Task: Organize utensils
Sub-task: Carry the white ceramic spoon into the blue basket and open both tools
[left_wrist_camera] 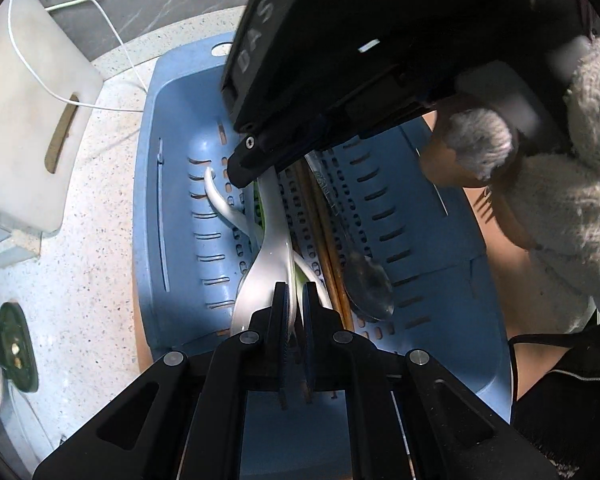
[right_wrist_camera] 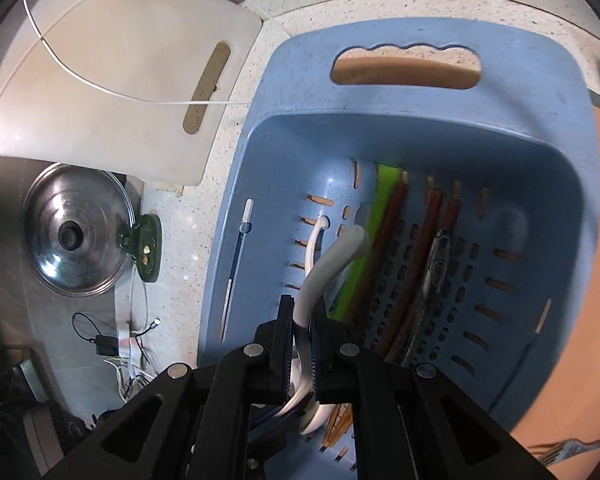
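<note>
A blue slotted basket (left_wrist_camera: 172, 208) (right_wrist_camera: 420, 128) holds utensils: brown chopsticks (right_wrist_camera: 396, 240) (left_wrist_camera: 324, 232), a green item (right_wrist_camera: 384, 196), a metal spoon (left_wrist_camera: 370, 284) (right_wrist_camera: 436, 264), a second white spoon (left_wrist_camera: 220, 204) (right_wrist_camera: 314, 248). My right gripper (right_wrist_camera: 302, 344) is shut on a white ceramic spoon's handle (right_wrist_camera: 332, 264), lifted above the basket. In the left wrist view the right gripper (left_wrist_camera: 244, 176) sits at that spoon's (left_wrist_camera: 270, 256) far end. My left gripper (left_wrist_camera: 296, 312) is shut on the same spoon's bowl edge.
A white cutting board (right_wrist_camera: 112, 64) (left_wrist_camera: 24, 120) lies on the speckled counter (left_wrist_camera: 100, 260) left of the basket, with a white cable across it. A glass pot lid (right_wrist_camera: 76, 236) sits at left. A metal fork (right_wrist_camera: 560, 450) lies on the orange surface at right.
</note>
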